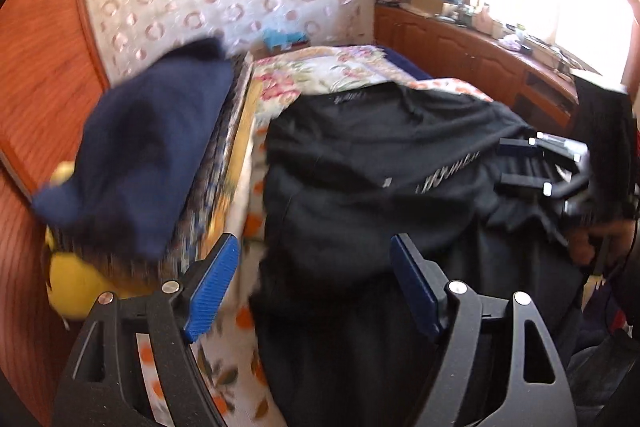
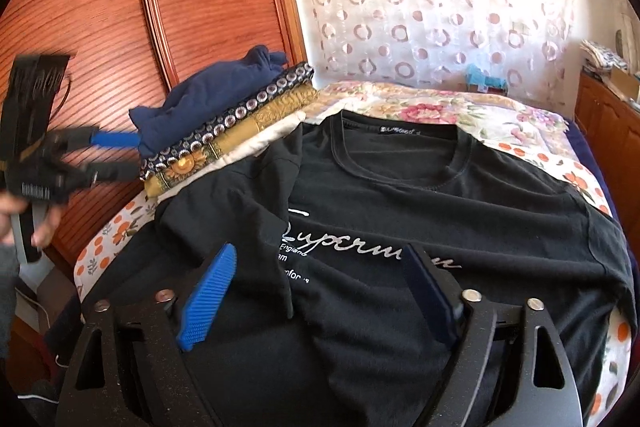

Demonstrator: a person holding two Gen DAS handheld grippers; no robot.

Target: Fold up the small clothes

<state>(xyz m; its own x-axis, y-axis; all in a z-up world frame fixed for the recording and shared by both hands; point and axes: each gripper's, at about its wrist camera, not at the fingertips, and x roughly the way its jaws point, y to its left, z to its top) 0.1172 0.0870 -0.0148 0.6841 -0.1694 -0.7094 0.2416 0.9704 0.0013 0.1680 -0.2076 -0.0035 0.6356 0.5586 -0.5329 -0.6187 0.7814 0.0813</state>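
A black T-shirt (image 2: 420,195) with silver lettering lies face up on the bed, its left sleeve folded inward; it also shows in the left wrist view (image 1: 380,163). My right gripper (image 2: 324,291) is open and empty just above the shirt's lower front. My left gripper (image 1: 316,287) is open and empty, held over the shirt's left edge; from the right wrist view it (image 2: 116,155) hovers at the far left, beside the stack. A folded navy garment (image 2: 208,95) lies on top of a stack of folded cloths (image 2: 240,131).
The bed has a floral and orange-print cover (image 2: 480,115). A wooden wardrobe (image 2: 180,7) stands left of the bed. A wooden sideboard (image 1: 480,55) with clutter runs under the window. A yellow object (image 1: 76,279) sits below the stack.
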